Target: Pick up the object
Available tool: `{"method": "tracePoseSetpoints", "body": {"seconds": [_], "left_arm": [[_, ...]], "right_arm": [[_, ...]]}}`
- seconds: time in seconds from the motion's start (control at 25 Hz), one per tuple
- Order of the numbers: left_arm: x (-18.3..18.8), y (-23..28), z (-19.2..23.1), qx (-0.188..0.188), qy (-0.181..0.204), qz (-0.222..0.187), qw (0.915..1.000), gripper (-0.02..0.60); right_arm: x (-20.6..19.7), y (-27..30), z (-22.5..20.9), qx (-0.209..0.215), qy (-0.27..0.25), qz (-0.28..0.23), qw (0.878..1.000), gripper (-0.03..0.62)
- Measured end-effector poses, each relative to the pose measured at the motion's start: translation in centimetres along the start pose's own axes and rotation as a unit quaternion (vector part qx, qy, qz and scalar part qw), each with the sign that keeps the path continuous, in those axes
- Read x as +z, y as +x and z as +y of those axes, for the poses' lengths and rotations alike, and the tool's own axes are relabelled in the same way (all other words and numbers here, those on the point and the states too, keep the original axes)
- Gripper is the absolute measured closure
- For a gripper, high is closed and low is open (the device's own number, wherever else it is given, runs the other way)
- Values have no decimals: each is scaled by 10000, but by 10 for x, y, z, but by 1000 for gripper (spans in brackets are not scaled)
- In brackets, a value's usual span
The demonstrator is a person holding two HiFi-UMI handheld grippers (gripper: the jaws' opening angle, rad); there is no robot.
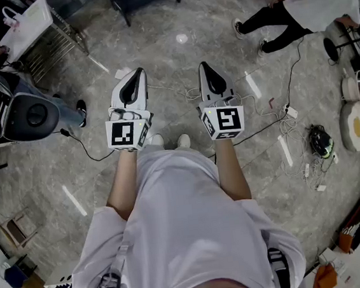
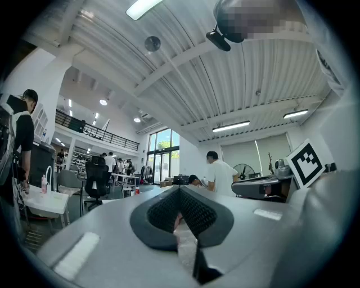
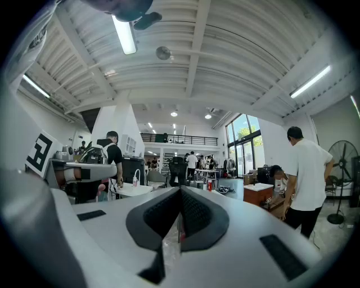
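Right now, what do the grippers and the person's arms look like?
The left gripper and right gripper match: pale grey tapered shells, dark ribbed fingers, a cube with black-and-white square markers at the rear. White short-sleeved shirt; forearms bare.

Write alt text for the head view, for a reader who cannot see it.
Seen from above, a person in white holds the left gripper and the right gripper side by side, both shut and empty, over a grey floor. Cables lie on it at the right.
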State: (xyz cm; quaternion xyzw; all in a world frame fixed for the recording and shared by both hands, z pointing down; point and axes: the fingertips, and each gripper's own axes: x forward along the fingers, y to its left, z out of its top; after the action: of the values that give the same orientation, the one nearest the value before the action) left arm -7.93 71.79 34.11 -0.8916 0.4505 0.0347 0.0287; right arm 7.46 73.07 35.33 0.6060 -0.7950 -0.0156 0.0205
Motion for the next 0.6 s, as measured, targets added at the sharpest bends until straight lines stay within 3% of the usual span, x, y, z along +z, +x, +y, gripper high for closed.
{"method": "tracePoseSetpoints", "body": {"seconds": [0.6], "left_arm": [[-1, -2, -3, 77, 14, 57, 10000, 581]], "right_arm": [[0, -8, -11, -18, 26, -45, 10000, 595]]}}
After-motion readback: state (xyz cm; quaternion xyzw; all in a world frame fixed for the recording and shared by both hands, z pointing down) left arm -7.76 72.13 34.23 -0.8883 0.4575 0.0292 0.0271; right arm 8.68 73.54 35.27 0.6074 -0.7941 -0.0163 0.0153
